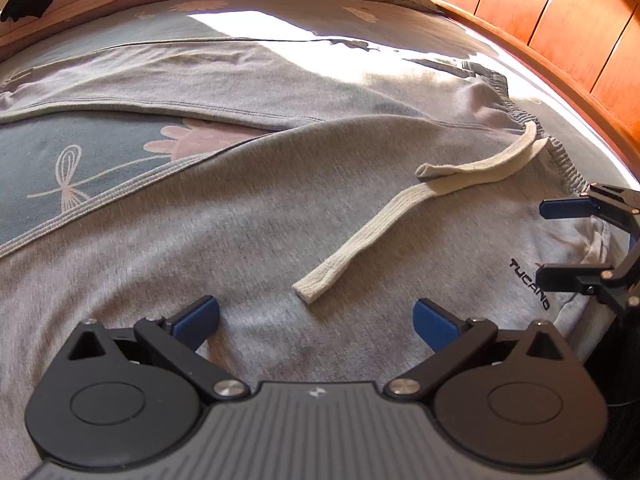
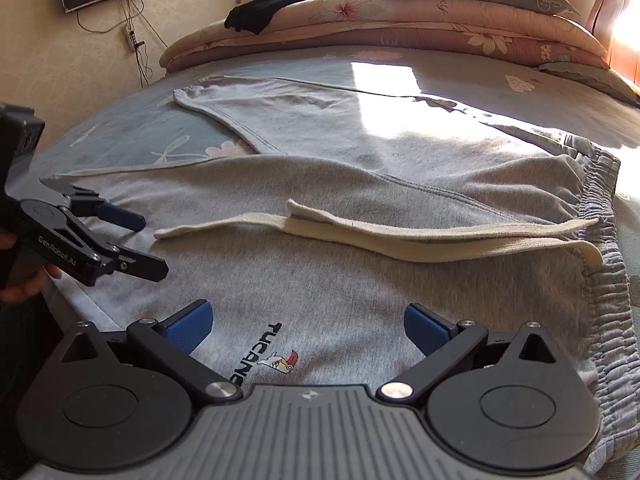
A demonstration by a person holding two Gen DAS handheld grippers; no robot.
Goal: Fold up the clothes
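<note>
You are hovering both hand-held grippers over grey sweatpants (image 1: pixel 248 216) lying spread flat on the bed (image 1: pixel 100 152), legs running to the left and splayed apart, elastic waistband (image 2: pixel 600 216) to the right. By the look of it the folding is only beginning: the garment is laid out and no fold is made yet. The cream drawstring (image 1: pixel 360 236) is lying loose across the near leg's upper part, and the printed logo (image 2: pixel 264 354) is sitting close to the near edge. Your left hand-held gripper (image 1: pixel 316 320) is standing wide open above the near leg, grasping nothing; whether its pads are touching the cloth cannot be told. Your right hand-held gripper (image 2: pixel 306 326) is likewise spread wide and empty, poised over the logo near the waistband. The next move is probably calling for pinching the near edge at both points and carrying it over onto the far leg.
</note>
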